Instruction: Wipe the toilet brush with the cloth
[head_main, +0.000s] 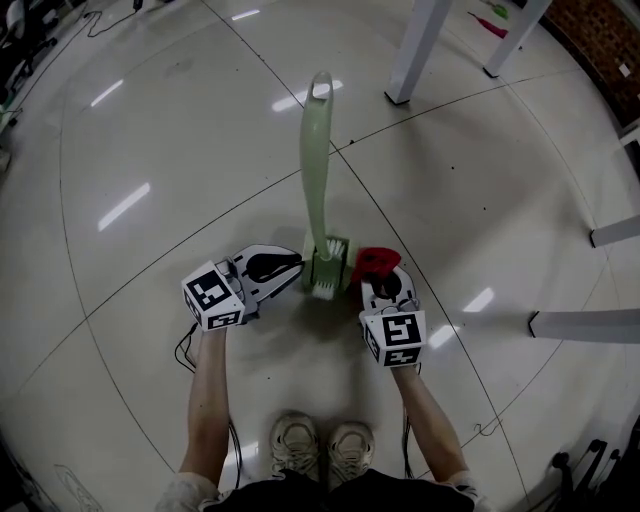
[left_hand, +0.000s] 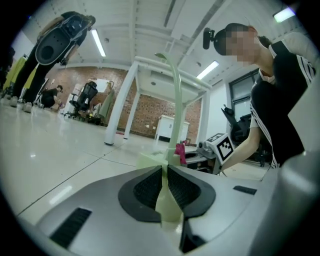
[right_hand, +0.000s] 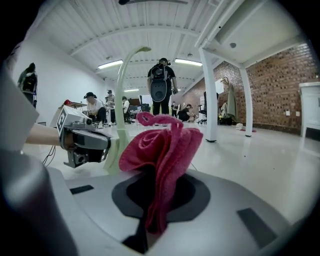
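brush in the left, cloth in the right
left gripper (head_main: 297, 266) has its jaws pinched on the pale green brush (head_main: 317, 160) low down, handle standing upright. right gripper (head_main: 379, 279) is clamped on the bunched red cloth (head_main: 375, 261), just beside the brush head.

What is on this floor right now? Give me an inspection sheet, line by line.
Surface: glossy pale floor with light glare.
Job's things: green toilet brush stands handle up; red cloth is bunched just right of its head, contact unclear.
Clutter: nothing seen near the brush.
Grippers: left gripper shut on the brush's lower end; right gripper shut on the cloth.
Cables: thin cable trails below the left gripper; another lies on the floor at right.
Surroundings: white table legs; the person's shoes; people farther back.
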